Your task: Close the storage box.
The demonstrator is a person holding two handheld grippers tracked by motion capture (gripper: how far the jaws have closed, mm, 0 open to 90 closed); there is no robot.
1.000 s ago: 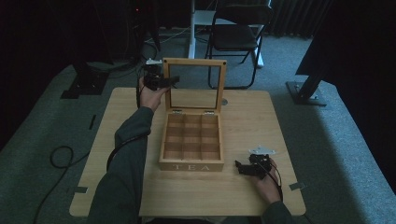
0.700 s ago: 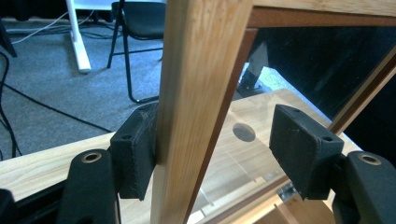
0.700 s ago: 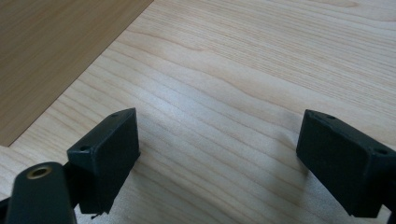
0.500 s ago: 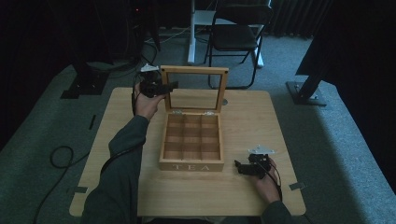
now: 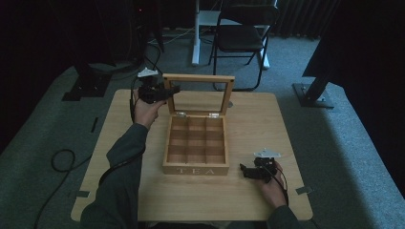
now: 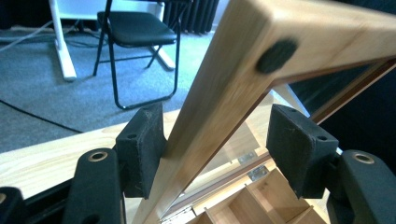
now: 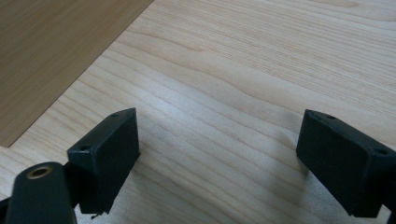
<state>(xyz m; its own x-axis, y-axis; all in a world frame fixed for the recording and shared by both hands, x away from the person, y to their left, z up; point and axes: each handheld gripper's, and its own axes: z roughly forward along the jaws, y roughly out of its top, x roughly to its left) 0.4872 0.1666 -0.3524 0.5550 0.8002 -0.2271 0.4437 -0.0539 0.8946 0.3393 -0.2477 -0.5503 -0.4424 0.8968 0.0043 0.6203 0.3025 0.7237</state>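
1. Jaws of the left gripper [image 5: 168, 90] stand apart around the left rail of the glass-paned wooden lid [image 5: 199, 78]; one pad [image 6: 140, 149] touches the rail, the other is clear.
2. That lid stands near upright, upper centre of the high view, hinged to the light wooden tea box [image 5: 196, 145] with nine empty compartments at mid-frame.
3. Right gripper [image 5: 247, 171] rests open, lower right, on the pale wooden table [image 5: 267, 119].
4. Risk, as I judge it: unclamped, the lid could swing back down, or tip the box rearward if pushed.
5. Left gripper view reveals the pad gap and a dark round bumper [image 6: 276, 55]; high view shows the layout.
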